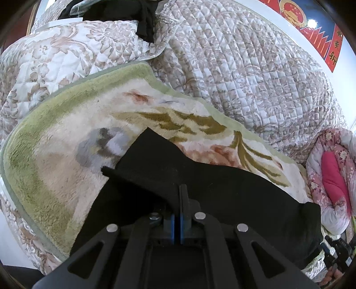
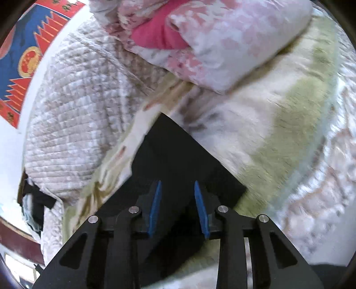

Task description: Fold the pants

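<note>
Black pants lie on a plush floral blanket spread over the bed. My left gripper is shut at the pants' near edge, and a fold of the black cloth is pinched between its blue pads and drapes over the left finger. In the right wrist view a pointed corner of the pants runs away from me. My right gripper stands open just above it, with black cloth below and between the blue pads, which are not pressing on it. That view is motion-blurred.
A quilted beige bedspread covers the bed beyond the blanket. A rolled pink floral quilt lies at the right. Another black garment sits by the pillows. A red and blue poster hangs on the wall.
</note>
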`<state>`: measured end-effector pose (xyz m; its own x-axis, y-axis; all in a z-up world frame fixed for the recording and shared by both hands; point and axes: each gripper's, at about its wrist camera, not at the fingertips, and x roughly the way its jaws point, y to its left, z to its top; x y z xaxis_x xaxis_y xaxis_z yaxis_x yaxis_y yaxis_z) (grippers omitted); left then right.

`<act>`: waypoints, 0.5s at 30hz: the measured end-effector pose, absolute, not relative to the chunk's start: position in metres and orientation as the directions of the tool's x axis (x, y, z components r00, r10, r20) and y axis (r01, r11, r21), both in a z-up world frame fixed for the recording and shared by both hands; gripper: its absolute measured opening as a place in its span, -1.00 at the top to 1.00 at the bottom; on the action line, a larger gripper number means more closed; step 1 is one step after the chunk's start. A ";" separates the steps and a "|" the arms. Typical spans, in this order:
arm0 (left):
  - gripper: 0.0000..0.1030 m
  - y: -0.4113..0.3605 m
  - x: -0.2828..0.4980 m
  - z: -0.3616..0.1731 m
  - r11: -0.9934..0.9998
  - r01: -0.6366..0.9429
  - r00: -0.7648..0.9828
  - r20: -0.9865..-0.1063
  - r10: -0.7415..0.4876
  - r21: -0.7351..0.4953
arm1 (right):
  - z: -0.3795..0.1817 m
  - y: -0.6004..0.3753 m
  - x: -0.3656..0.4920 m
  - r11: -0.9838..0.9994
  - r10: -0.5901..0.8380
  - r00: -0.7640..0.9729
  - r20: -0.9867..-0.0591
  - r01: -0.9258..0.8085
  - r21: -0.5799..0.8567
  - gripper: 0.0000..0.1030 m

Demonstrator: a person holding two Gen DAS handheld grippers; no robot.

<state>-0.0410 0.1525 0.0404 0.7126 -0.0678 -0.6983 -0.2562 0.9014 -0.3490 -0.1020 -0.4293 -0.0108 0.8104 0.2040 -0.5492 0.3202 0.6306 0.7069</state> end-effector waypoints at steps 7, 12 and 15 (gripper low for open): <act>0.92 0.151 -0.041 0.043 0.900 -0.246 0.721 -0.688 -0.079 -0.361 | -0.042 -0.409 -0.082 0.566 0.375 0.737 -0.562 0.299 0.769 0.25; 0.92 0.154 -0.045 0.048 0.897 -0.244 0.728 -0.681 -0.081 -0.368 | -0.025 -0.408 -0.082 0.603 0.309 0.818 -0.485 0.226 0.765 0.33; 0.92 0.155 -0.044 0.048 0.897 -0.244 0.728 -0.681 -0.083 -0.370 | -0.018 -0.407 -0.081 0.636 0.280 0.821 -0.497 0.229 0.737 0.89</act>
